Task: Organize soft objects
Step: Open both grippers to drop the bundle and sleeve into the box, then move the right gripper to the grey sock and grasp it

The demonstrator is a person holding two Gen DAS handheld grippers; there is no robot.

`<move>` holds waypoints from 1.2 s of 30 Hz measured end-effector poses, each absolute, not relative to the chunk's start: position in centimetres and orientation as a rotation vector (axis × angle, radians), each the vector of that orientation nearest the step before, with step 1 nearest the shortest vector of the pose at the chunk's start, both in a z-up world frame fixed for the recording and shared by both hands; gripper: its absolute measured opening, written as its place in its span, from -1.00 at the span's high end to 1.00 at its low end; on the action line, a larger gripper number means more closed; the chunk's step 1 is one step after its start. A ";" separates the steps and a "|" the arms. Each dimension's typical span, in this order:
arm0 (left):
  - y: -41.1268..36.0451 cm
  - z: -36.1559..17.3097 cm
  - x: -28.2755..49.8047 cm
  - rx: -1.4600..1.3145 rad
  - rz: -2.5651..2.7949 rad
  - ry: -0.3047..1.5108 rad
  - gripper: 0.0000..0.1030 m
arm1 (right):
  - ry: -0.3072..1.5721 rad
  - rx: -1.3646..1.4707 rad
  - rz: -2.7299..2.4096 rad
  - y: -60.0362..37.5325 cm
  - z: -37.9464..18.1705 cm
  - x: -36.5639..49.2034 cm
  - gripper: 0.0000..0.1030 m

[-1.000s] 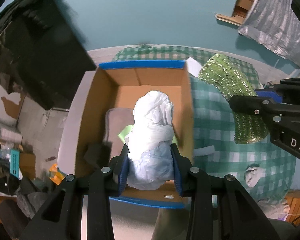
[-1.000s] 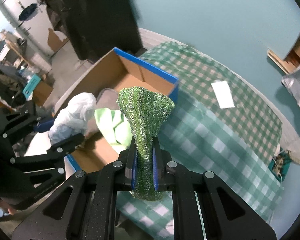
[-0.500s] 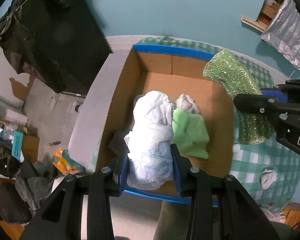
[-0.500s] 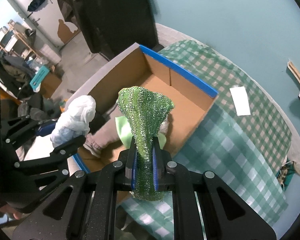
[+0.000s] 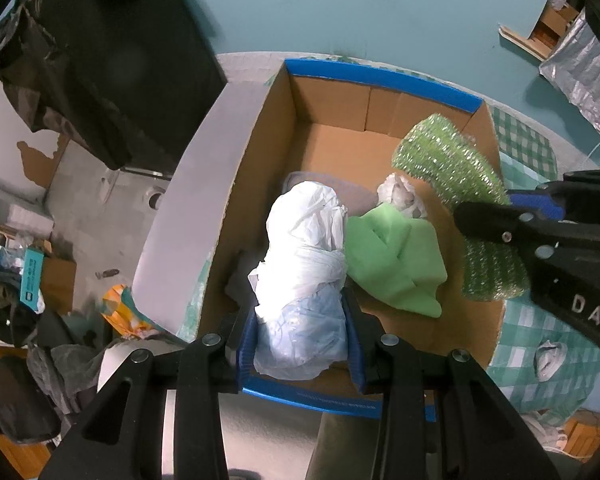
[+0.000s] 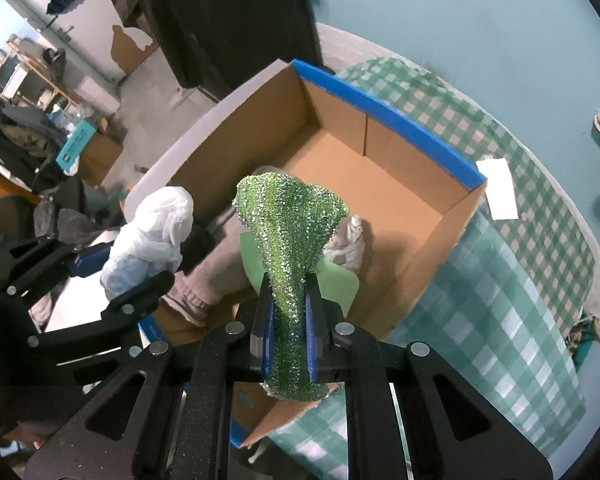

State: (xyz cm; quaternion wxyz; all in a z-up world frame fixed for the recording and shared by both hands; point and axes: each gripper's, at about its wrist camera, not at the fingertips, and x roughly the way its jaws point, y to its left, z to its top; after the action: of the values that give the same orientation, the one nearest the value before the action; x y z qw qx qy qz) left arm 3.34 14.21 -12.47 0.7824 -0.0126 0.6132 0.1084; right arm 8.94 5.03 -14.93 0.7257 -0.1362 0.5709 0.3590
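Observation:
My left gripper (image 5: 302, 334) is shut on a white plastic bag bundle (image 5: 304, 264) and holds it above the near left part of an open cardboard box (image 5: 380, 80) with blue-edged flaps. My right gripper (image 6: 287, 316) is shut on a sparkly green scrubber cloth (image 6: 290, 232) and holds it over the box's near right side; the scrubber also shows in the left wrist view (image 5: 456, 184). In the box lie a light green cloth (image 5: 396, 260), a grey cloth (image 6: 212, 276) and a crumpled pale bag (image 6: 348, 240).
The box (image 6: 380, 184) stands on a table with a green checked cloth (image 6: 512, 264). A white paper slip (image 6: 498, 188) lies on the cloth behind the box. Dark hanging clothes (image 5: 100, 60) and floor clutter (image 5: 32, 280) are to the left.
Both grippers have moved left over the box with their loads. The scrubber, which was over the checked cloth, now hangs above the box's inside.

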 end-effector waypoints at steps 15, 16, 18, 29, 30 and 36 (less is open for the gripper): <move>14.6 -12.1 2.8 -0.020 0.295 1.325 -0.25 | 1.233 -0.334 0.773 5.6 -14.4 8.0 0.04; 14.6 -11.9 2.8 -0.024 0.295 1.322 -0.26 | 1.232 -0.332 0.773 5.5 -14.3 8.0 0.03; 14.6 -11.7 2.7 -0.034 0.299 1.320 -0.31 | 1.226 -0.327 0.774 5.4 -14.0 8.1 0.03; 13.6 -10.8 2.4 -0.041 0.292 1.295 -0.32 | 1.200 -0.304 0.762 3.4 -12.3 7.7 0.00; 13.4 -10.6 2.4 -0.038 0.290 1.292 -0.32 | 1.196 -0.303 0.760 3.2 -12.2 7.6 -0.01; 11.5 -9.8 2.4 -0.025 0.260 1.275 -0.37 | 1.165 -0.292 0.735 1.1 -11.1 7.2 -0.09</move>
State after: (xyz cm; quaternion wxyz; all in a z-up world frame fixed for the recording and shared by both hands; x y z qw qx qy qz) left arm 2.41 11.55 -9.84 0.7956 -0.0118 0.5935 0.1211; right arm 7.18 1.12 -11.11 0.7623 -0.1343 0.5354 0.3380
